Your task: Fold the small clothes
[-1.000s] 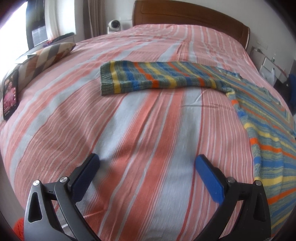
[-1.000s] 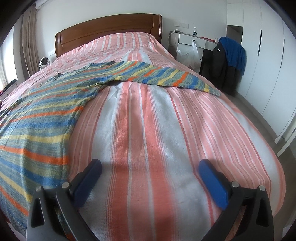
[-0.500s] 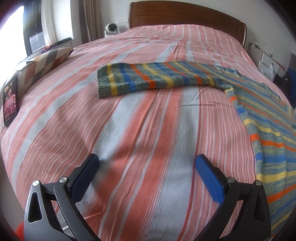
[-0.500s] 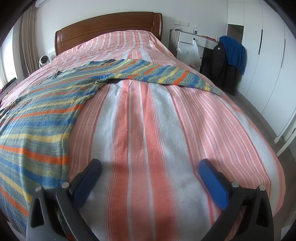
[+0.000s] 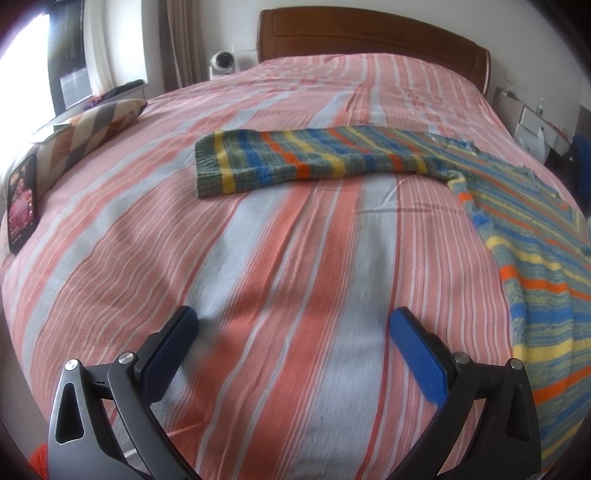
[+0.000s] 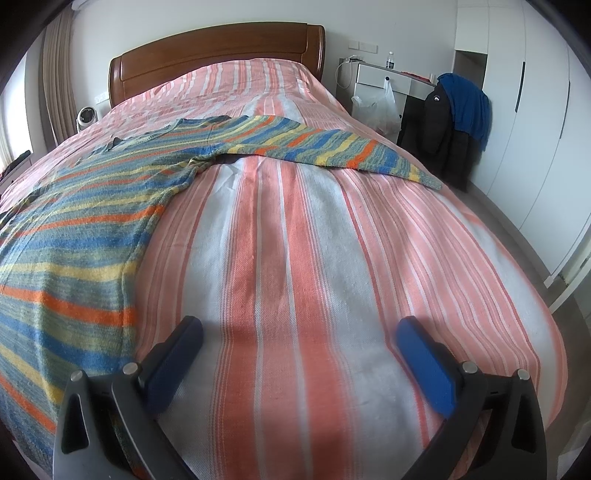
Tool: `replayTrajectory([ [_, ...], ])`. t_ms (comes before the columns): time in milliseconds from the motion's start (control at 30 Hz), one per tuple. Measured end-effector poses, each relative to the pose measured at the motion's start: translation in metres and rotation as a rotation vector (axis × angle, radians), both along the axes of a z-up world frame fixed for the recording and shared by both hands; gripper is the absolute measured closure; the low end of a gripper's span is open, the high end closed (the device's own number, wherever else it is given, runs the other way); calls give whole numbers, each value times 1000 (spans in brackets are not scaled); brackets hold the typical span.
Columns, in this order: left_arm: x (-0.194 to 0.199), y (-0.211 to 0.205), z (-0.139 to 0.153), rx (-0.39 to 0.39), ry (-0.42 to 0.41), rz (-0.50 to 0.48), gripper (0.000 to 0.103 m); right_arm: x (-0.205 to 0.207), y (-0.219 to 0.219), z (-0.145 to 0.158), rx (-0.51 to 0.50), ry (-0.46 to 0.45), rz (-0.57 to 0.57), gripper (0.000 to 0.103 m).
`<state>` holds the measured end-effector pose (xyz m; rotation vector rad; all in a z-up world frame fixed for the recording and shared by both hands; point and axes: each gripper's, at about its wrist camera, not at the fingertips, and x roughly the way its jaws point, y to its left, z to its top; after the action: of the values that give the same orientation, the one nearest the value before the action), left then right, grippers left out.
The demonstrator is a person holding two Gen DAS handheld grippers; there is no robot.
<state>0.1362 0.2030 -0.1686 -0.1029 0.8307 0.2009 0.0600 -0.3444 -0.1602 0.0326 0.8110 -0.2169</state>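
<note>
Knitwear in blue, yellow, orange and grey-green stripes, our striped sweater [image 5: 532, 236], lies spread flat on the bed [image 5: 288, 266], which is covered in a salmon and pale blue striped sheet. In the left wrist view its body runs down the right side of the bed, and one sleeve [image 5: 295, 162] stretches out to the left across the sheet, cuff end flat. In the right wrist view the same sweater [image 6: 74, 229] fills the left side, and its other sleeve [image 6: 332, 151] reaches right toward the edge of the bed.

Our left tool [image 5: 293, 328] hangs over bare sheet with its blue pads spread wide and nothing between them; the sweater's edge lies off to its right, apart from the pads. Our right tool [image 6: 299, 336] is likewise spread wide and holds nothing, with the sweater's side edge just beside its left pad; we cannot tell whether they touch.

Beyond the sweater stands a wooden headboard [image 5: 369, 33]. On the far left of the bed we see a patterned cushion [image 5: 92, 129] and a phone [image 5: 23, 199] with its screen lit. A dark jacket [image 6: 443, 122] hangs beside the white wardrobe [image 6: 535, 92].
</note>
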Motion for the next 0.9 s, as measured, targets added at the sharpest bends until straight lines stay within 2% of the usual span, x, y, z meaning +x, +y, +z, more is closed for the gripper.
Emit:
replayTrajectory([
  [900, -4, -1, 1, -3, 0, -3, 0, -2, 1, 3, -6, -8, 0, 0],
])
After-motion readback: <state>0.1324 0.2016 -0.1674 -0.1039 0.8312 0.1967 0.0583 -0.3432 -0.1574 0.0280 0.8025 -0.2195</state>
